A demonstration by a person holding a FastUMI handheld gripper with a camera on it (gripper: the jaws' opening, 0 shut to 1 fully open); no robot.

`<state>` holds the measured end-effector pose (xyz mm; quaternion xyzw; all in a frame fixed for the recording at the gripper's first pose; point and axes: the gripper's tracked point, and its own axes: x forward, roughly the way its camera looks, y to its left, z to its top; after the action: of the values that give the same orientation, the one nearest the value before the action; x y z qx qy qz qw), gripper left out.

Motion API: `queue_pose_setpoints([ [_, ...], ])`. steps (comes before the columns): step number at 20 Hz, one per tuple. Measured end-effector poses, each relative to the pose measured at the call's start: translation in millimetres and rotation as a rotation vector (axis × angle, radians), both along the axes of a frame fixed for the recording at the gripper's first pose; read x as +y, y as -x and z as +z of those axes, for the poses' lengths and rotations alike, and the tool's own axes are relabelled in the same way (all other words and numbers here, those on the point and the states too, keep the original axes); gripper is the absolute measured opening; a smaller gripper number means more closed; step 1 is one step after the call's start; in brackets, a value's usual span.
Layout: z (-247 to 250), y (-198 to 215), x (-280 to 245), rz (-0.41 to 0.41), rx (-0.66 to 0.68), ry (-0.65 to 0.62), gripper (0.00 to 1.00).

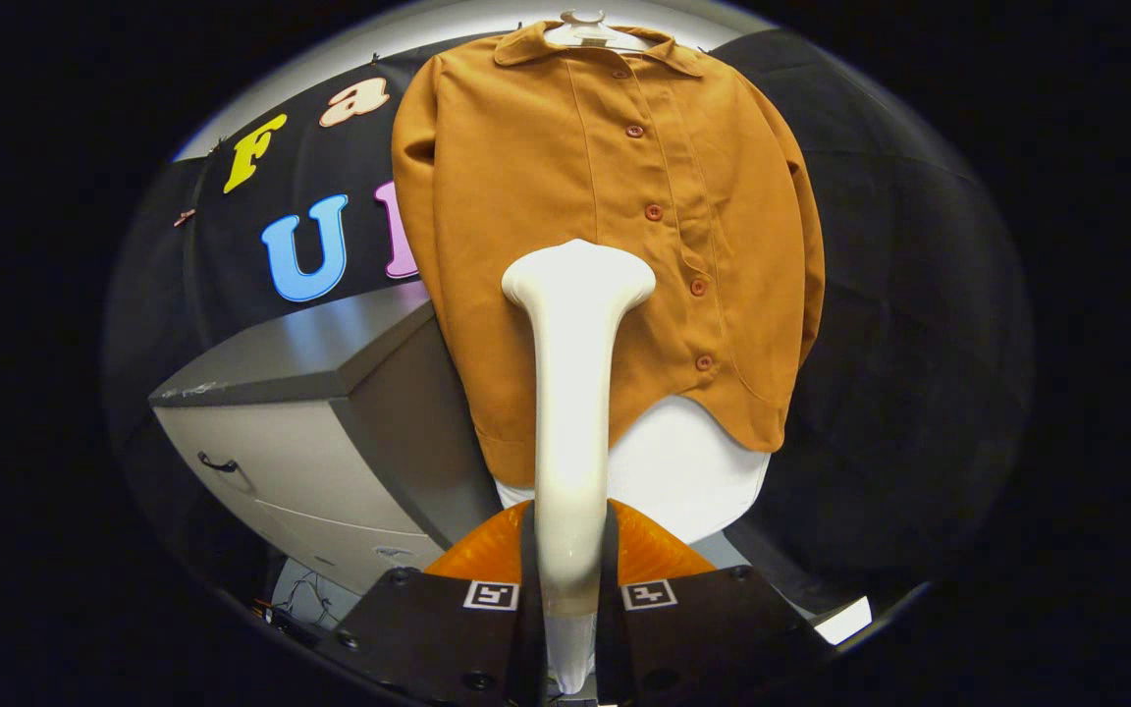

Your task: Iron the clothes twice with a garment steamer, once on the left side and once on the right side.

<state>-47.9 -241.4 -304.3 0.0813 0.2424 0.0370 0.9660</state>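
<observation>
An orange-brown buttoned shirt [605, 226] hangs on a white hanger [587, 27] in front of the booth's black wall, over a white board [683, 471] that shows below its hem. My gripper [570, 579] is shut on the handle of a white garment steamer [573, 393], which rises straight ahead between the fingers. The steamer's flared head [577, 275] lies over the shirt's lower middle, just left of the button row; whether it touches the cloth I cannot tell.
A grey cabinet [330, 432] with a dark drawer handle [217, 463] stands to the left of the shirt. An orange object [654, 550] lies just beyond the fingers, behind the steamer's handle. Cables [305, 594] lie low at the cabinet's foot.
</observation>
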Motion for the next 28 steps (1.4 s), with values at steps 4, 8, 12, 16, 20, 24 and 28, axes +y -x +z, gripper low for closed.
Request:
queue_pose_setpoints([
  [4,14.6,22.8,-3.8,0.003,-0.022,0.003,0.23],
  [8,66.9,30.9,-10.9,0.006,-0.126,0.016,0.23],
  [12,144.3,30.9,-18.9,0.008,-0.274,0.028,0.23],
  [16,223.1,23.5,-31.5,-0.006,-0.432,0.04,0.23],
  [20,283.6,9.5,-48.4,-0.035,-0.547,0.027,0.23],
  [24,320.3,-18.3,-81.3,-0.075,-0.619,0.029,0.22],
  [28,325.0,-50.2,-118.0,-0.133,-0.629,0.034,0.22],
])
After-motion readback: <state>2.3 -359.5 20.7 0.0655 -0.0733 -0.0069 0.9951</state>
